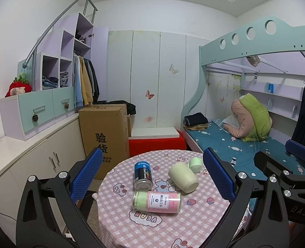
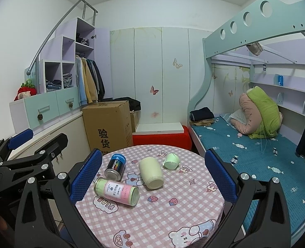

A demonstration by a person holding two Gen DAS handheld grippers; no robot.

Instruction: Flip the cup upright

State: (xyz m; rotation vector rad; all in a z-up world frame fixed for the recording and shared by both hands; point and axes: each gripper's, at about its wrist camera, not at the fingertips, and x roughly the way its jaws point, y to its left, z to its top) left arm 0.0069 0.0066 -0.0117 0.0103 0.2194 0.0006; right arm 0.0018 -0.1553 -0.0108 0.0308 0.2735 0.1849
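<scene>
Currently the cup (image 2: pixel 151 174), a pale yellow-green tumbler, lies on its side near the middle of the round table (image 2: pixel 173 217), so the flip has not begun and the whole task remains, by my reading. Its flat closed end faces my cameras; its mouth points toward the far edge, where a small mint-green cup (image 2: pixel 171 160) lies tipped just beside it. To its left lie a dark blue can (image 2: pixel 115 166) and a pink-and-green labelled canister (image 2: pixel 117 191), both also on their sides and close to the cup. I hold the right gripper (image 2: pixel 153 175) with its jaws spread wide and empty, short of the cup, which sits framed between its fingers. The left gripper (image 1: pixel 152 177) is likewise wide open, holding nothing, and well back from the cup (image 1: pixel 183 177).
</scene>
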